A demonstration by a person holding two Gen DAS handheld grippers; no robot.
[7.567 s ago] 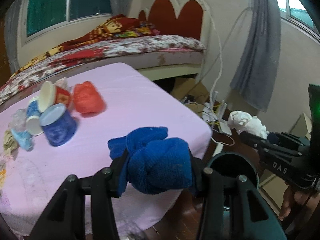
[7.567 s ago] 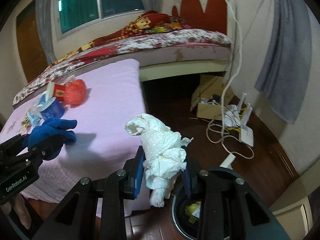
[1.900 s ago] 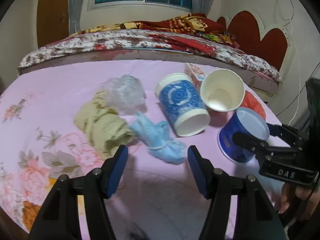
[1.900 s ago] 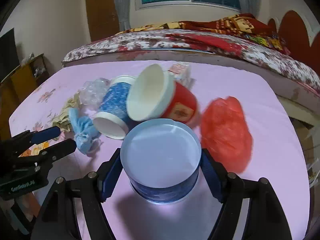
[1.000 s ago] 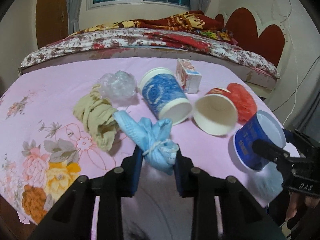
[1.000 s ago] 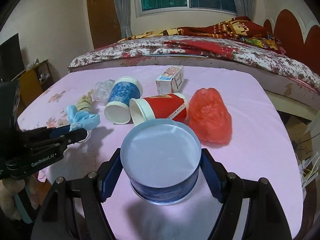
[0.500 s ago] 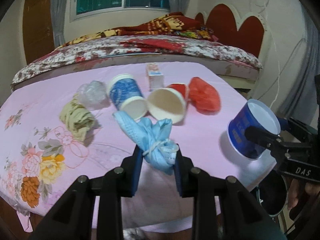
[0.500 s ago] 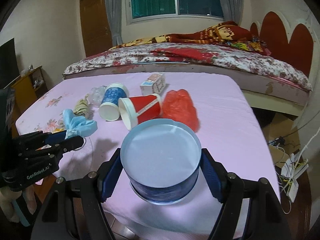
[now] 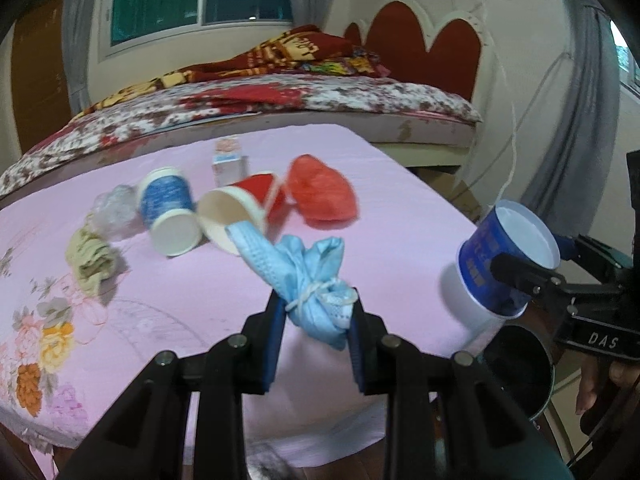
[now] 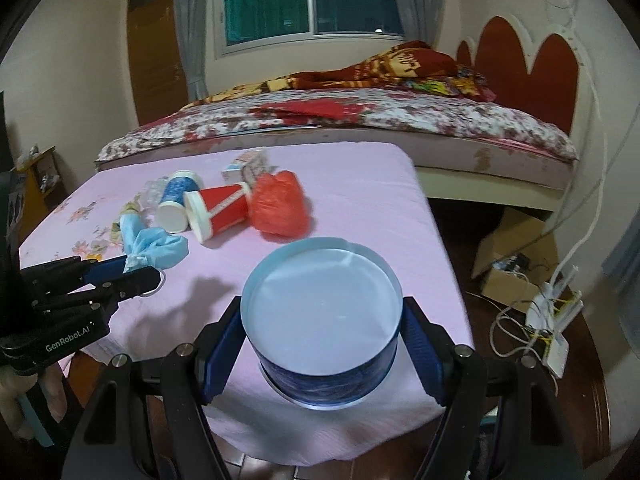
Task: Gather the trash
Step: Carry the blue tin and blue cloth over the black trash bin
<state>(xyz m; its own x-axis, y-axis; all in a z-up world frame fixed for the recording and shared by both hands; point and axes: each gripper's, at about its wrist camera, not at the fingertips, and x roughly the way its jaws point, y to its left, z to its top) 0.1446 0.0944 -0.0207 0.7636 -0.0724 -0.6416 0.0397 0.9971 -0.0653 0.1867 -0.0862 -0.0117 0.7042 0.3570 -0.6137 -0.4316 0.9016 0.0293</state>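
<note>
While the pink-clothed surface (image 9: 400, 216) fills most of the left wrist view, the trash on it reads from its left side: a crumpled beige rag (image 9: 91, 261), a wad of clear plastic (image 9: 114, 208) behind it, then a blue paper cup (image 9: 170, 210) lying on its side with its mouth toward the camera. Touching that cup's right flank lies a red paper cup (image 9: 240, 208), also tipped over, and a small carton (image 9: 229, 162) stands just behind the two. A crumpled red plastic bag (image 9: 322, 196) rests against the red cup's base.

Nearer the camera, the left gripper (image 9: 316, 344) has its fingers clenched on a bundle of light blue face masks (image 9: 308, 276) tied with a white loop; the bundle sticks up and to the left, clear of the cloth. In the right wrist view the same gripper (image 10: 132, 274) appears at the left edge, carrying the masks (image 10: 154, 248) above the near corner of the surface (image 10: 360, 200).

Farther right, the right gripper (image 9: 532, 264) grasps a wide blue tub (image 9: 506, 256) by its sides, tilted with its pale inside showing, past the cloth's edge. Just below it sits a dark round bin (image 9: 520, 368) on the floor. From its own camera the right gripper (image 10: 322, 350) has both fingers pressed against the tub (image 10: 322, 320), held over the front edge of the cloth. A bed (image 10: 400, 120) with a flowered cover runs behind the surface.
</note>
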